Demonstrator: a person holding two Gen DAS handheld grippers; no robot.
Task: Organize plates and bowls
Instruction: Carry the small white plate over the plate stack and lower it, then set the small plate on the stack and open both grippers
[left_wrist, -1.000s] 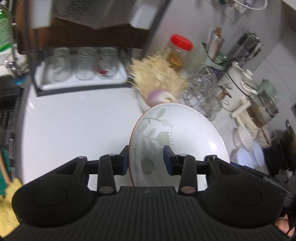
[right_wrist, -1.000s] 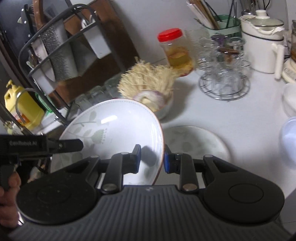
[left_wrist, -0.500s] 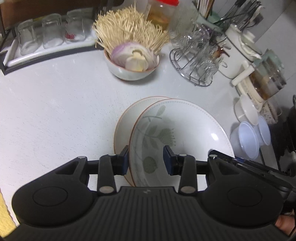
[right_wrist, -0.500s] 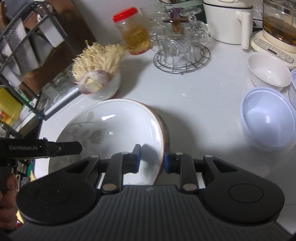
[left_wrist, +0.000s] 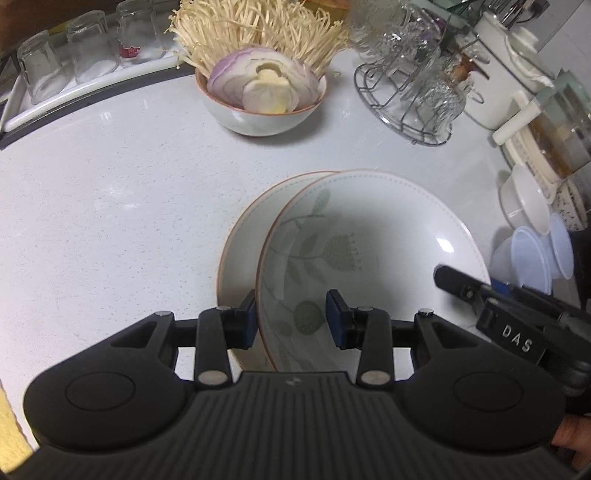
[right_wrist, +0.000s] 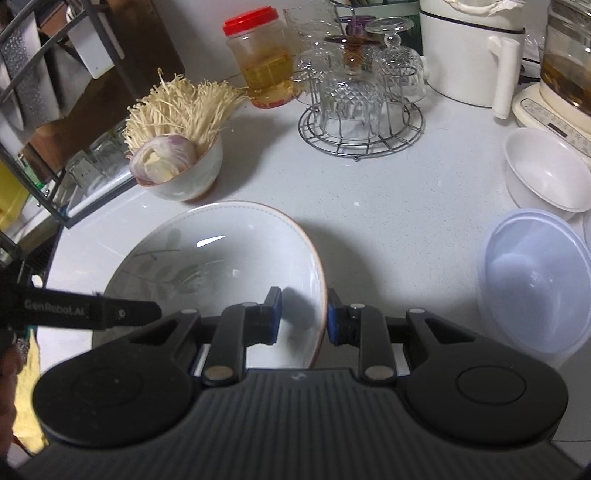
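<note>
A white plate with a green leaf pattern (left_wrist: 369, 229) (right_wrist: 221, 251) hangs low over the white counter (left_wrist: 110, 206), held at two sides of its rim. My left gripper (left_wrist: 291, 323) is shut on its near-left rim. At the opposite rim my right gripper (right_wrist: 303, 317) is shut too, one finger inside the plate and one outside. A second matching plate (left_wrist: 242, 243) lies on the counter just below, showing as a crescent on the left. In the right wrist view that lower plate is hidden.
A bowl of onion and enoki mushrooms (left_wrist: 264, 110) stands behind the plates. Further right are a wire stand of glass cups (right_wrist: 362, 99), a red-lidded jar (right_wrist: 262, 59), a white bowl (right_wrist: 546, 170) and a translucent plastic bowl (right_wrist: 532, 280). A tray of glasses (left_wrist: 74, 62) sits far left.
Both grippers have carried the leaf plate away from the dish rack and down toward the counter. It now hovers just over the second plate, nearly level.
</note>
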